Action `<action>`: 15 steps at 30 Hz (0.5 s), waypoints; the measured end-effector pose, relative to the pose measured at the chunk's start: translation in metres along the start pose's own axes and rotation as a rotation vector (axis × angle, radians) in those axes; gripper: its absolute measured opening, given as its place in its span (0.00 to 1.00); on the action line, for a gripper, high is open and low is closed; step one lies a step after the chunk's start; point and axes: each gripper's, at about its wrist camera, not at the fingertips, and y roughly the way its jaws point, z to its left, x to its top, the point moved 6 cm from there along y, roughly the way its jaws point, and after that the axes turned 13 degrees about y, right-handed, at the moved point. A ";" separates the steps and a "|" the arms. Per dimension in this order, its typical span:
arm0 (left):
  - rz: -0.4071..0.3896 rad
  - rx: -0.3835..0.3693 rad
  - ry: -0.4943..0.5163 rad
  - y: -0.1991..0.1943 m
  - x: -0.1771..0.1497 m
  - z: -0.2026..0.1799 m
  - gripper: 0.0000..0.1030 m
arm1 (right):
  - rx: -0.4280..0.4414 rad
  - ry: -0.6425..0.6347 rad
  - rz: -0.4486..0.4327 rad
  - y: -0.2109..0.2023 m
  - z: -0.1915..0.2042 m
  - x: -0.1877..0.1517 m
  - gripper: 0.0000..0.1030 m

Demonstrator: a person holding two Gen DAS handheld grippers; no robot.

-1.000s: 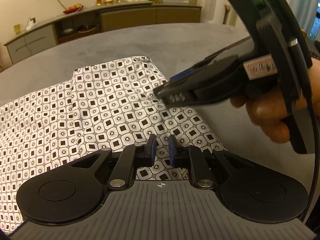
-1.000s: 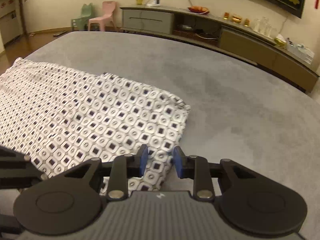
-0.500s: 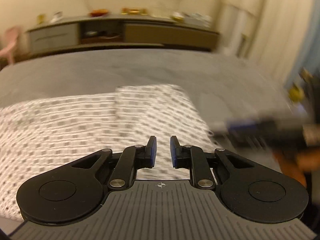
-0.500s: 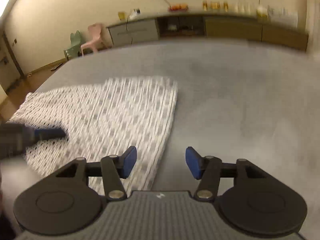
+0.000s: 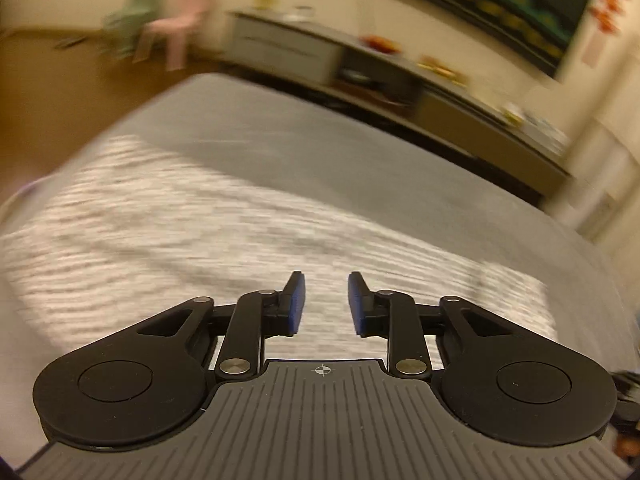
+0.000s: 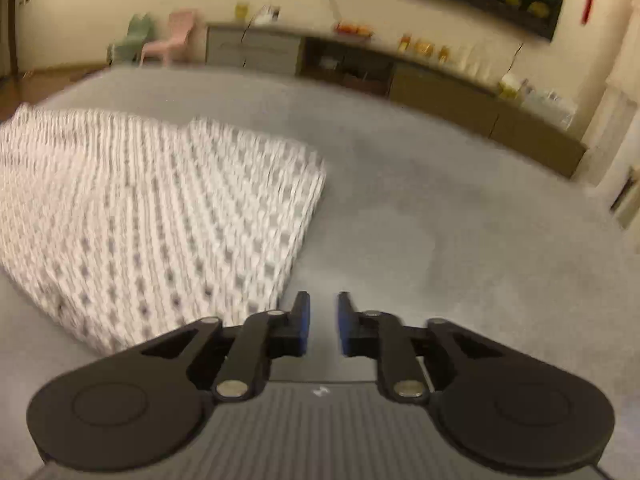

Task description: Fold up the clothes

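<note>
Grey table holds the patterned cloth, lying flat. Left gripper hangs over it, jaws just widened, nothing between. Right gripper sits just beside its edge, jaws just narrowed, a gap left, empty.

My left tongs and right tongs are black with blue pads. The garment is white with a repeating pattern of small dark squares, blurred here. The worktop is plain grey. Against the cream wall stand a pink chair and a green chair.

Empty gripper above blurred garment
</note>
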 end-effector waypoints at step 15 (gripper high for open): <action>0.096 0.242 -0.357 0.014 -0.042 0.187 0.52 | 0.451 -0.245 0.009 -0.024 0.280 0.031 0.40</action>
